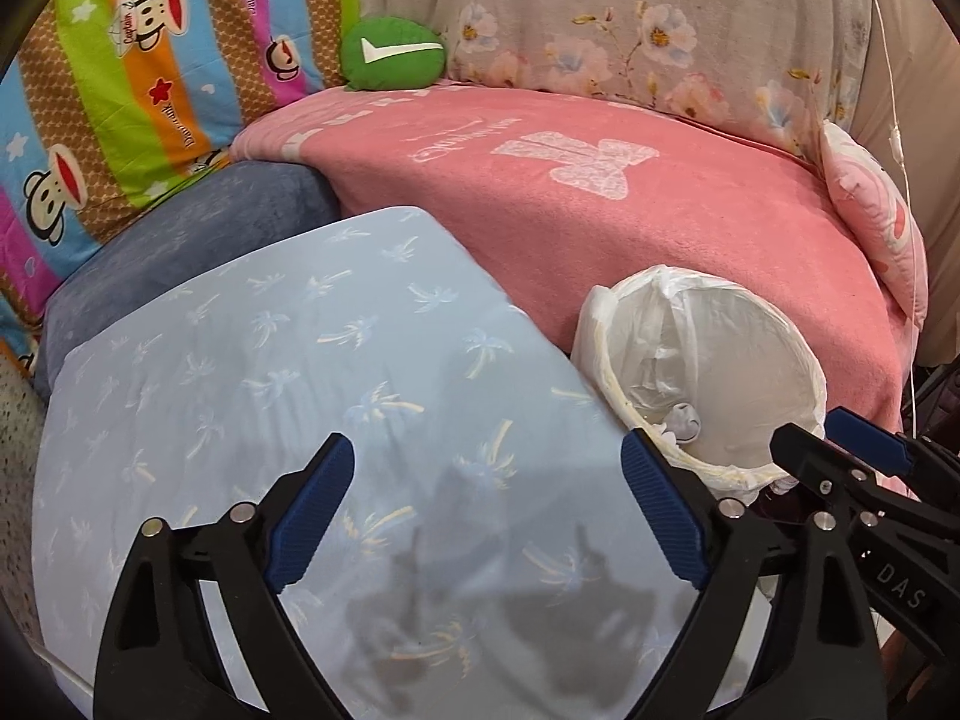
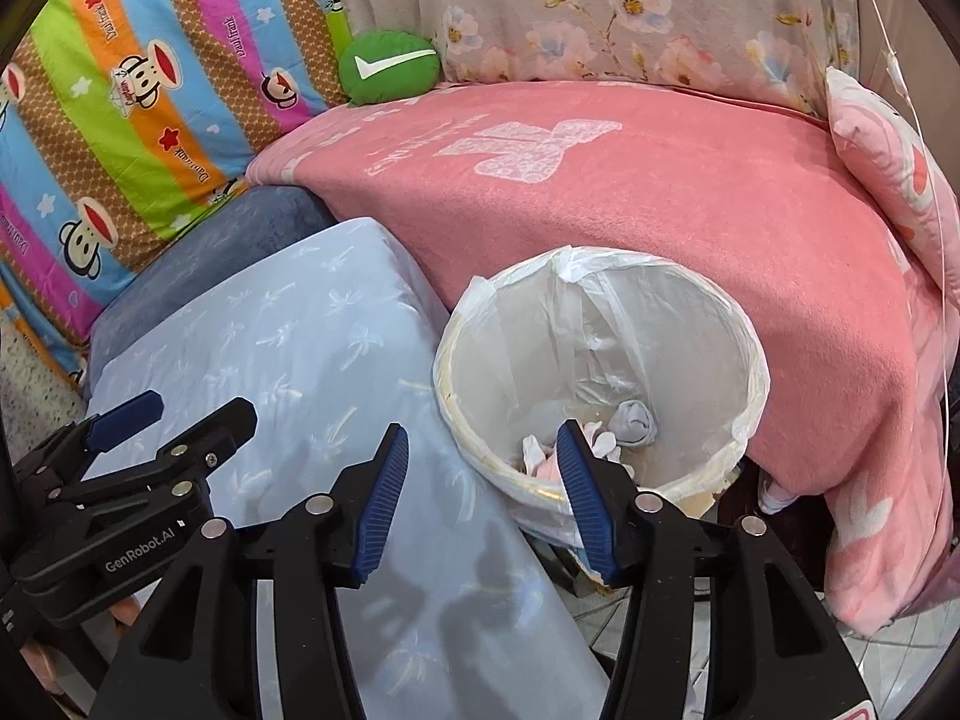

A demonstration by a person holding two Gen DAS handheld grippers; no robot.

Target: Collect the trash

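Observation:
A round trash bin [image 2: 528,324] lined with a white plastic bag stands between a light blue pillow and a pink blanket. Crumpled white and grey tissues [image 2: 633,420] lie at its bottom. My right gripper [image 2: 483,432] hovers at the bin's near rim, jaws open, nothing between them. In the left wrist view the bin [image 1: 750,360] is at the right, with tissue [image 1: 684,423] just showing inside. My left gripper [image 1: 487,447] is wide open and empty above the blue pillow, left of the bin. The two grippers sit side by side.
The light blue palm-print pillow [image 1: 300,360] rests on a dark blue cushion [image 1: 198,228]. A pink blanket [image 2: 660,210] covers the seat behind the bin. A green round cushion [image 1: 393,51], a striped monkey quilt [image 2: 138,96] and a white cord [image 2: 936,180] are at the back and right.

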